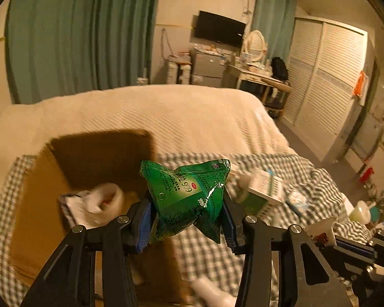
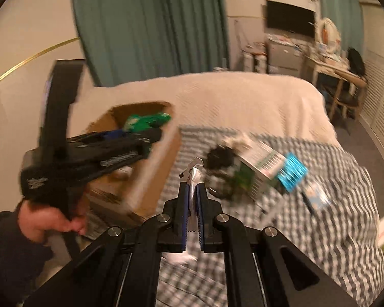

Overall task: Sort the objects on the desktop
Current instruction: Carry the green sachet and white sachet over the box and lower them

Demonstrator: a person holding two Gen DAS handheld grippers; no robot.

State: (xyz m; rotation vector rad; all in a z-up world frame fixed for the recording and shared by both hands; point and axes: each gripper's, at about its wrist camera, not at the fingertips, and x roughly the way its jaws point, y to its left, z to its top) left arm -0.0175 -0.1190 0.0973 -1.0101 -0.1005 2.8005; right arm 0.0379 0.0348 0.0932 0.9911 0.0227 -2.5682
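My left gripper (image 1: 185,204) is shut on a puffy green packet (image 1: 185,192) and holds it in the air beside the open cardboard box (image 1: 38,192). The box holds a white roll (image 1: 107,199) and papers. From the right wrist view the left gripper (image 2: 151,128) sits over the box (image 2: 151,179) with the green packet (image 2: 146,121) at its tip, a hand (image 2: 51,220) gripping its handle. My right gripper (image 2: 192,194) is shut on a thin white sachet (image 2: 193,172) with a serrated edge, above the checked cloth (image 2: 294,243).
On the checked cloth lie a white and green carton (image 2: 262,166), a blue packet (image 2: 293,172), a dark bundle (image 2: 220,158) and a small blue and white pack (image 2: 317,197). A cup (image 1: 322,230) stands at the right. A cream bed (image 1: 153,112) lies behind.
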